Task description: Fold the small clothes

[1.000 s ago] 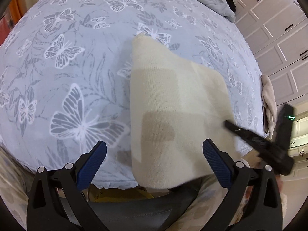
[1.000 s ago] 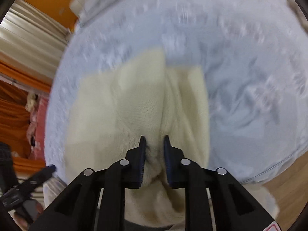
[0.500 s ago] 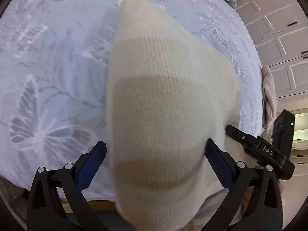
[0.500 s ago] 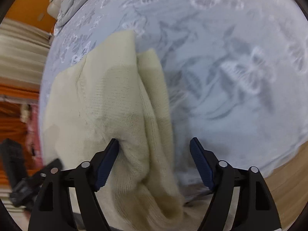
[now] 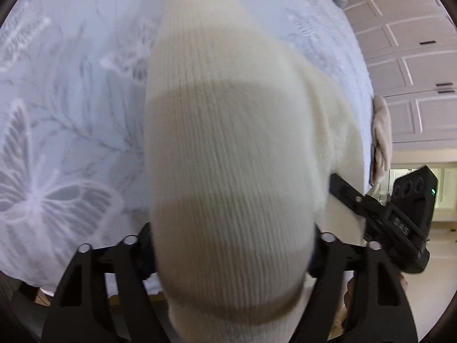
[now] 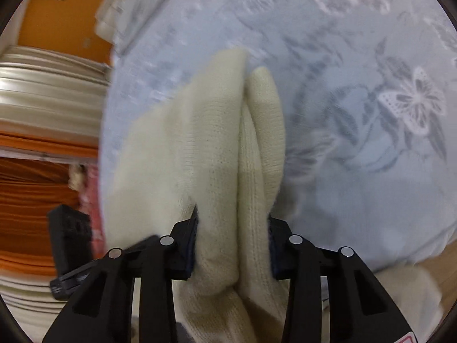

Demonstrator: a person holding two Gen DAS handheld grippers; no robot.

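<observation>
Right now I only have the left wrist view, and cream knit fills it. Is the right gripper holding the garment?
Observer: Yes. In the right wrist view, the right gripper has its fingers pressed against both sides of a bunched part of the cream knit garment.
Operator: Is that a single layer in there?
Observer: No. Two rounded folds stand side by side with a crease between them, and both pass between the fingers.
Operator: Where do the fold tips point?
Observer: Away from the gripper, out over the butterfly bed cover. I cannot tell whether the tips touch it.
</observation>
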